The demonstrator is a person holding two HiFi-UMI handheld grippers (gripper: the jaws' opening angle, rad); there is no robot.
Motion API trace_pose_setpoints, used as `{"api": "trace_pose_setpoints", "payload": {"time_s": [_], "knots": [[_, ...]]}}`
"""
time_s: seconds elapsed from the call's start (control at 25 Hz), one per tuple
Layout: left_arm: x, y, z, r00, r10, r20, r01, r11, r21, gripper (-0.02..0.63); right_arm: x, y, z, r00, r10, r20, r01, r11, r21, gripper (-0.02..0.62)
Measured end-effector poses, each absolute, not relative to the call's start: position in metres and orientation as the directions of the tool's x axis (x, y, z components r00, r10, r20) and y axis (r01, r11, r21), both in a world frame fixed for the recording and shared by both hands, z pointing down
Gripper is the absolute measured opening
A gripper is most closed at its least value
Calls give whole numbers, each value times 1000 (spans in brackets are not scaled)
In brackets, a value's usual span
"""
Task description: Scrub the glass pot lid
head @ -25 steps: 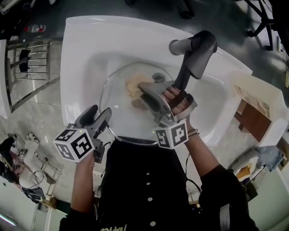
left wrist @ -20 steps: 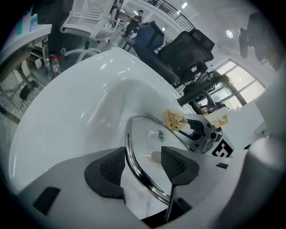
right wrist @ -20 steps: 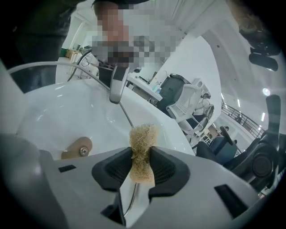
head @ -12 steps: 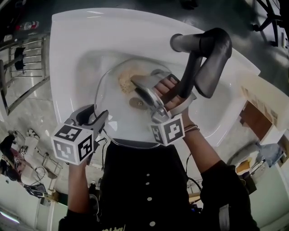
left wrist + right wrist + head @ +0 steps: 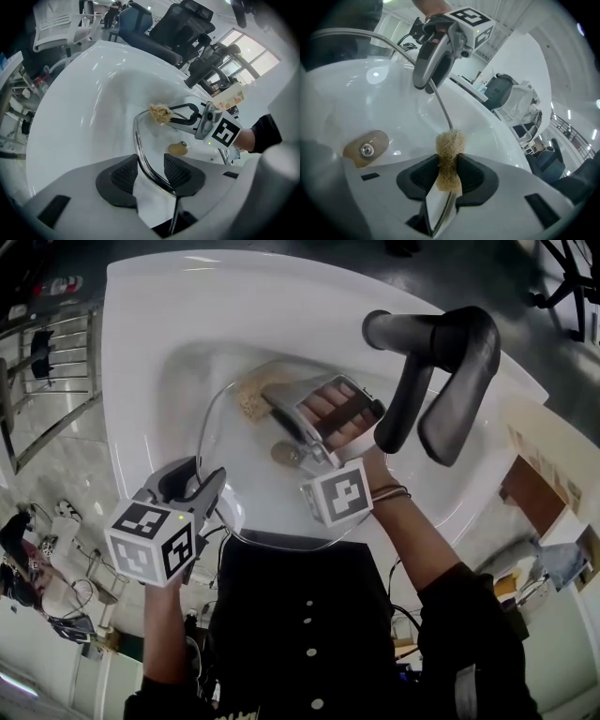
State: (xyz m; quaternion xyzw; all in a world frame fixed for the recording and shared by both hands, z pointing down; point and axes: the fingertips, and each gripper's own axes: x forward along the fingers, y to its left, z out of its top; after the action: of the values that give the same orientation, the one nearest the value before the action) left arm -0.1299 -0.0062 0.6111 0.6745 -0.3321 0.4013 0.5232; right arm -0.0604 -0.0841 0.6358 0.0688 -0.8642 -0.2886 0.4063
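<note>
Tan scrubber (image 5: 450,146), clamped in the right tool (image 5: 449,174), sits at the far rim of the glass pot lid (image 5: 258,495). The left tool (image 5: 151,171) straddles the near rim, its jaws just closing but not yet gripping.

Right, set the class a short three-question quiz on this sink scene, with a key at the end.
1. What do the right gripper's jaws clamp? A) a spoon B) a tan, fibrous scrub pad C) a cup
2. True or false: the glass lid lies on the floor beside the sink.
3. What stands between the left gripper's jaws?
Key: 1 B. 2 False: it is inside the sink. 3 The lid's metal rim; the jaws have just been closing round it, though a gap shows beside it.
</note>
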Motion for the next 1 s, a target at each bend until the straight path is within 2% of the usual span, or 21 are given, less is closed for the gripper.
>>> {"api": "trace_pose_setpoints", "payload": {"time_s": [0.32,1.0], "knots": [[-130,-7,610,458,-37,888,-870,-223,439,193,-56,-84,644,-611,-286,738,124,886,446,132],[-129,-7,609,463,-50,885,-869,-225,441,192,12,-69,656,-454,-242,857,204,909,365,130]]}}
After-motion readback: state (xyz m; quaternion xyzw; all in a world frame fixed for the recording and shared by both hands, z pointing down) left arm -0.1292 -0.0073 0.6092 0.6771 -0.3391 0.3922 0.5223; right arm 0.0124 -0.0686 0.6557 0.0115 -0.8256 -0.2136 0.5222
